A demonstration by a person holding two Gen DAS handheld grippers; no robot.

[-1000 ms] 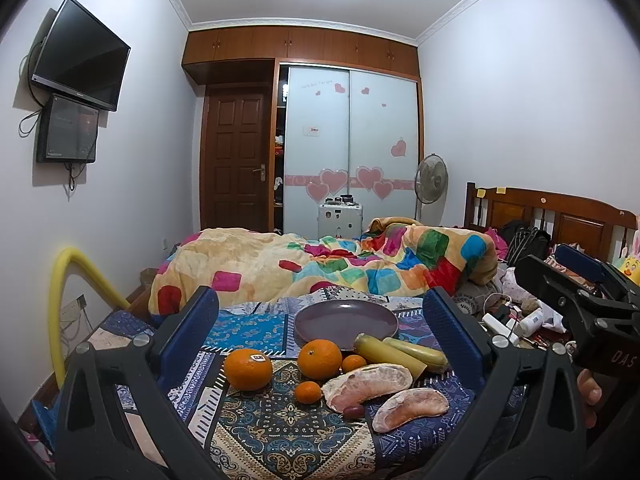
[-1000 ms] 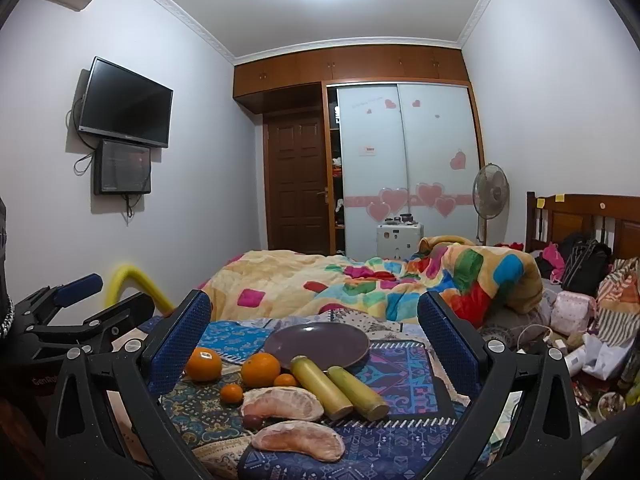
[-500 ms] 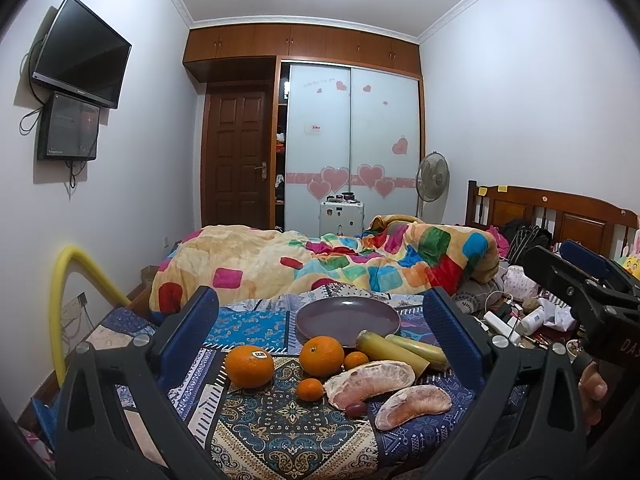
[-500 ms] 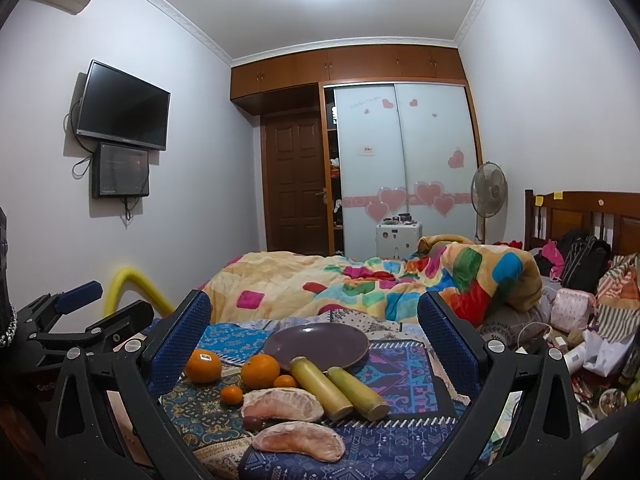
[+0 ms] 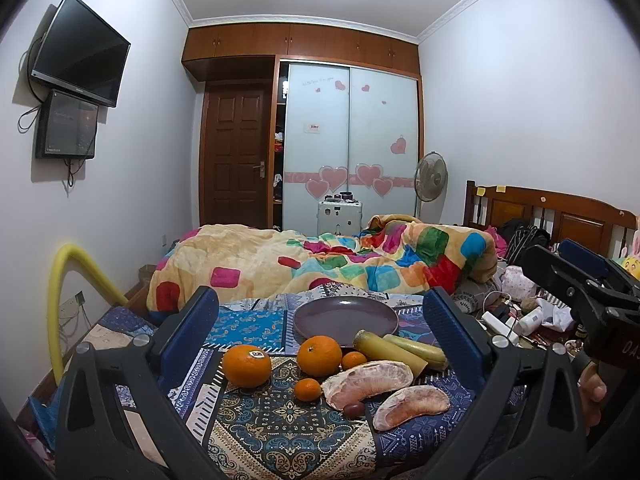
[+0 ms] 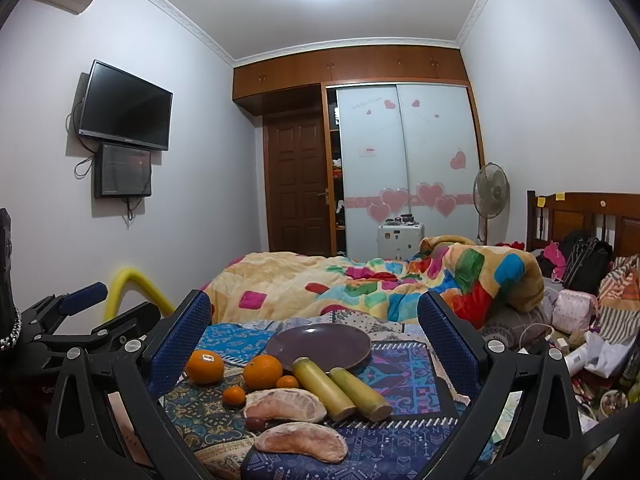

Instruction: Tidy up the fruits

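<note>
Bedroom bkgd. Flat TV [image 5: 80,50] on left wall, smaller dark screen [image 5: 67,125] just below w/ cables hanging. Brown wood door [image 5: 236,156] at far end, beside sliding wardrobe [image 5: 350,144] w/ pink heart stickers; wood cabinets above. Standing fan [image 5: 431,178] at wardrobe's right. White case [image 5: 340,216] in front of wardrobe. Multicolour patchwork quilt [image 5: 320,260] bunched on bed; wood headboard [image 5: 552,210] at right, clutter and bags below it. Yellow foam tube [image 5: 66,276] arcs at left wall. Patterned blue cloth [image 5: 280,428] nearest cam.
</note>
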